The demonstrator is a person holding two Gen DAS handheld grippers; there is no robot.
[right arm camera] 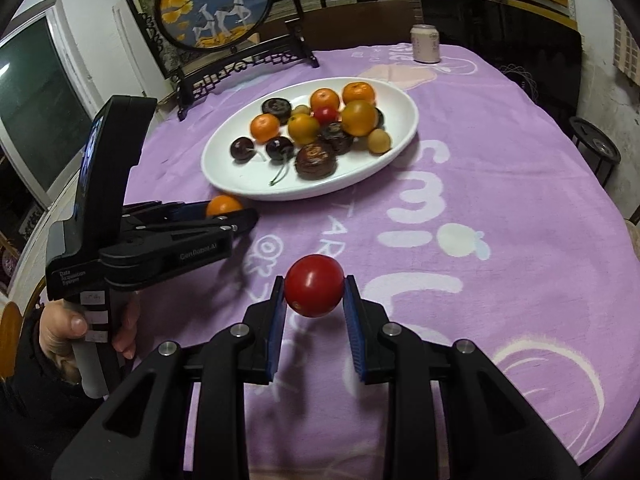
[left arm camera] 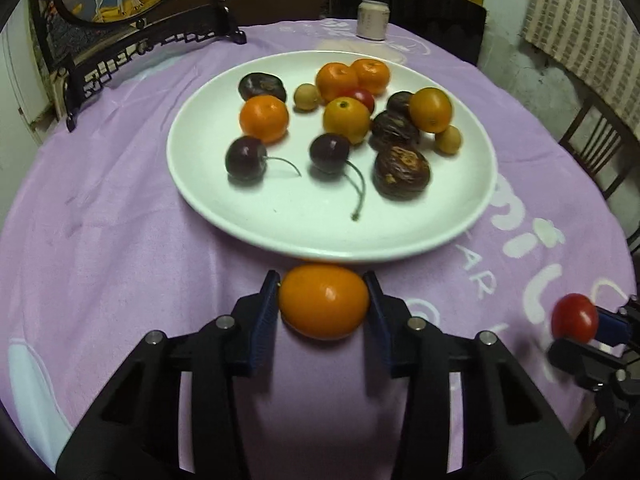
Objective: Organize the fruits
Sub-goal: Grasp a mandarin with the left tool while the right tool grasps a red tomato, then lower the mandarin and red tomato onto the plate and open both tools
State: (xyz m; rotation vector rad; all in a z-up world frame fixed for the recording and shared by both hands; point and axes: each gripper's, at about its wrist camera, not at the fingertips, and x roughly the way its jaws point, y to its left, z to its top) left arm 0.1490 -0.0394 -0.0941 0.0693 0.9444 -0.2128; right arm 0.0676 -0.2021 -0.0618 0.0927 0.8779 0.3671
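Note:
A white plate (left arm camera: 460,208) on the purple cloth holds several fruits: oranges, two dark cherries (left arm camera: 246,159), wrinkled dark fruits and small pale round ones. Just before the plate's near rim, my left gripper (left arm camera: 324,300) is shut on an orange fruit (left arm camera: 323,301), its blue pads pressing both sides. From the right wrist view the same orange fruit (right arm camera: 223,205) shows at the left gripper's tips beside the plate (right arm camera: 224,168). My right gripper (right arm camera: 314,292) is shut on a red tomato (right arm camera: 314,286), held above the cloth nearer than the plate.
A pale can (right arm camera: 425,44) stands at the table's far edge. A dark carved stand with a round painted panel (right arm camera: 214,2) sits at the far left. A hand (right arm camera: 66,326) grips the left gripper's handle. A dark chair (left arm camera: 592,148) stands right of the table.

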